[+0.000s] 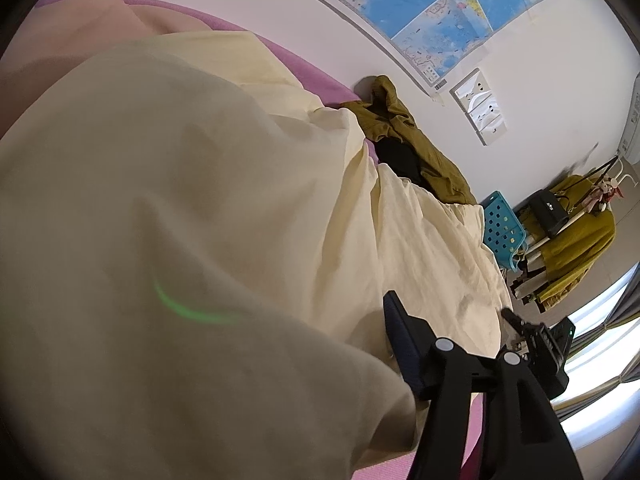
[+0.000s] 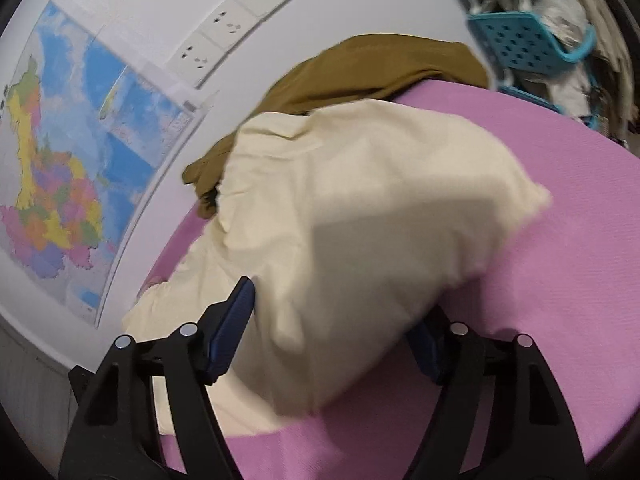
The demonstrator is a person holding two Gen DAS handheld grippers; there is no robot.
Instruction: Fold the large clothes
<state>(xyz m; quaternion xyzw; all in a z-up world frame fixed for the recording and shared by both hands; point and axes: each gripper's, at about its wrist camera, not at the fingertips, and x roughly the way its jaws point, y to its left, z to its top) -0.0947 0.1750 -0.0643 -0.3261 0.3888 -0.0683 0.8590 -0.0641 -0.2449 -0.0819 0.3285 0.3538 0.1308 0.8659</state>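
Note:
A large cream garment (image 1: 180, 200) lies in folds over the pink surface (image 1: 300, 68) and fills most of the left wrist view. It hangs over my left gripper (image 1: 320, 304) and hides one finger. The other finger, with its blue pad (image 1: 400, 340), stands well off to the side, so the jaws are wide. In the right wrist view a bunched fold of the cream garment (image 2: 360, 220) sits between the spread fingers of my right gripper (image 2: 332, 300). It covers the tip of the right finger. The cloth there is blurred.
An olive garment (image 2: 380, 68) and something black (image 1: 400, 160) are piled by the wall behind the cream one. Blue perforated baskets (image 2: 520, 40) stand past the pink surface (image 2: 540, 280). A wall map (image 2: 60, 160) and sockets (image 2: 228, 28) are close. A clothes rack (image 1: 572, 240) stands beyond.

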